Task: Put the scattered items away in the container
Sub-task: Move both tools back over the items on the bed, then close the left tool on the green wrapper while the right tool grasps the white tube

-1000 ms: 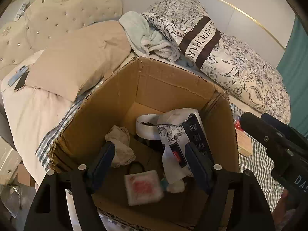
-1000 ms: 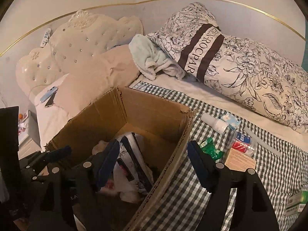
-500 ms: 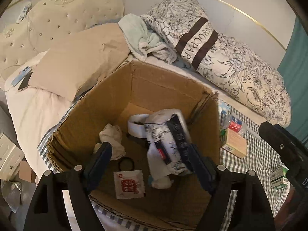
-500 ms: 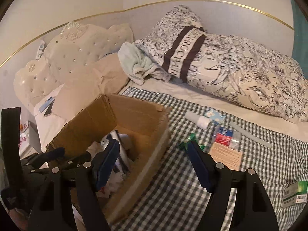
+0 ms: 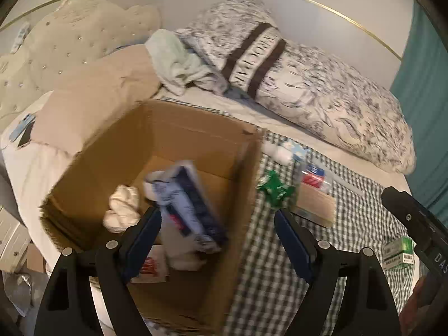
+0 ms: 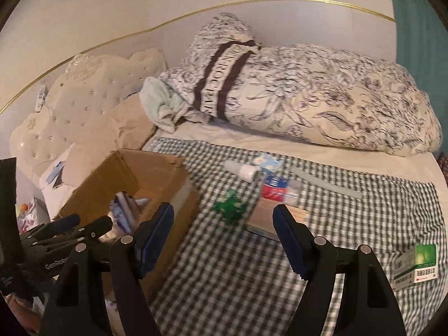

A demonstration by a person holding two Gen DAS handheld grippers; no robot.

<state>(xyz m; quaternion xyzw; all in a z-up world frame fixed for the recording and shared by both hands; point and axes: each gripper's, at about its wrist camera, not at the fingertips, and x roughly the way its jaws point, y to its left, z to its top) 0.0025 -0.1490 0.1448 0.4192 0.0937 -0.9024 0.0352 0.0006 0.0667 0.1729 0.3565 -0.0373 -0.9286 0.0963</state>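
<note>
- Your left gripper (image 5: 217, 236) stands wide open and empty, poised above the right wall of the cardboard box (image 5: 196, 137).
- Your right gripper (image 6: 224, 238) is likewise wide open, holding nothing, over the checked cloth (image 6: 238, 280) just right of the box.
- Inside the box lie a blue-and-white packet (image 5: 187, 204), a crumpled white cloth (image 5: 123, 207) and a red-printed sachet (image 5: 149, 266).
- Still out on the cloth, right of the box: a green wrapper (image 6: 231, 205), a tan flat box (image 6: 266, 215), a red-and-blue packet (image 6: 277, 189), a white bottle (image 6: 242, 169) and a pale strip (image 6: 324, 182).
- A green-and-white carton (image 6: 417, 268) lies apart, at the right edge.
- Beyond, a floral pillow (image 6: 322, 98) rests against the wall.
</note>
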